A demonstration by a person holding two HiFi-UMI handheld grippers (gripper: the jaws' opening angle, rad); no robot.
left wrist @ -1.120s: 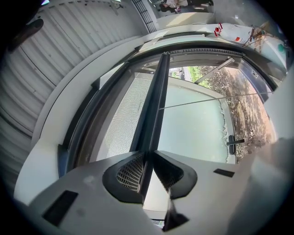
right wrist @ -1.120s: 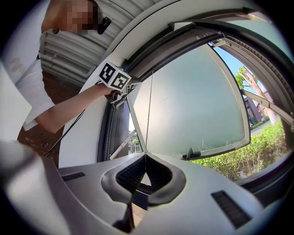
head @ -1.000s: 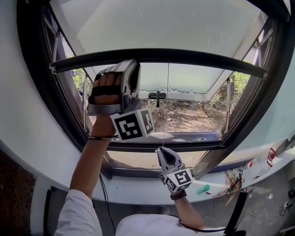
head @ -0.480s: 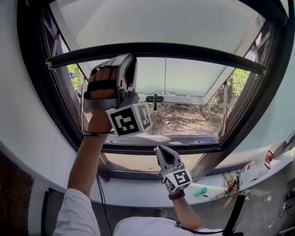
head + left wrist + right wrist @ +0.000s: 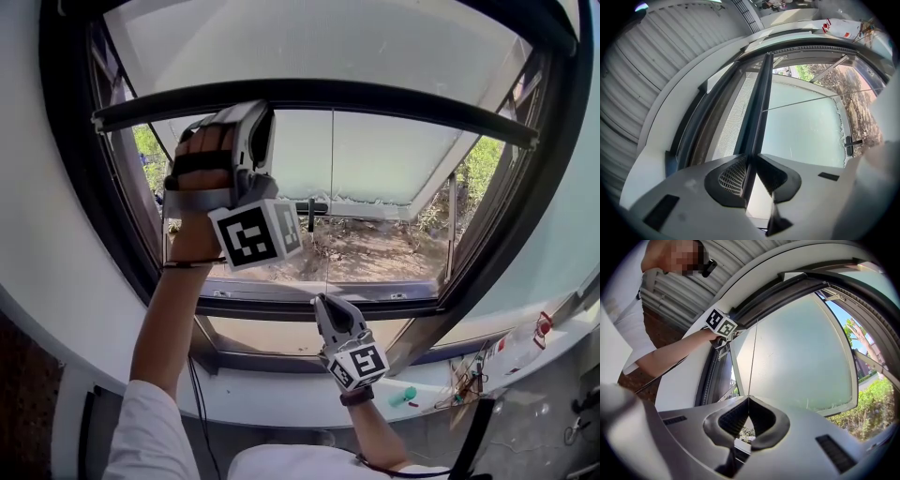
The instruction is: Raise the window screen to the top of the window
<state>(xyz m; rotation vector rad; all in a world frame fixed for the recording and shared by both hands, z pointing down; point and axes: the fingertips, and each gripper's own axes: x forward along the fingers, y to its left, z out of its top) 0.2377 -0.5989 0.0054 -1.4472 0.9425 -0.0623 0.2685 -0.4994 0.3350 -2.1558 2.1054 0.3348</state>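
**Task object.** The window screen (image 5: 309, 47) covers the upper part of the opening, at 12 o'clock in the head view. Its dark bottom bar (image 5: 403, 103) spans the window frame (image 5: 66, 197) from the 10 o'clock side to the 2 o'clock side, slightly bowed. Below the bar the opening is uncovered. A tilted outer pane (image 5: 375, 159) and ground with plants are visible through it.

**Left gripper** (image 5: 251, 117). It sits at 11 o'clock in the head view, raised on an extended arm and pointing upward. The left gripper view shows both jaws clamped on the bottom bar (image 5: 759, 103), one pad on each side. The bar runs away from the jaws toward 12 o'clock, with the screen mesh at its 9 o'clock side.

**Right gripper** (image 5: 325, 305). It sits just below centre in the head view, at 6 o'clock from the bar's midpoint and well apart from the left gripper. The right gripper view shows the jaws pressed together on a thin cord (image 5: 753, 357), pinched at the tips. In the head view the cord (image 5: 330, 206) runs straight from the tips toward 12 o'clock, up to the middle of the bar, and appears taut.

**Surroundings.** A white sill (image 5: 253, 394) lies at 6 o'clock beneath the frame, with a small green object (image 5: 403, 396) on it at 5 o'clock
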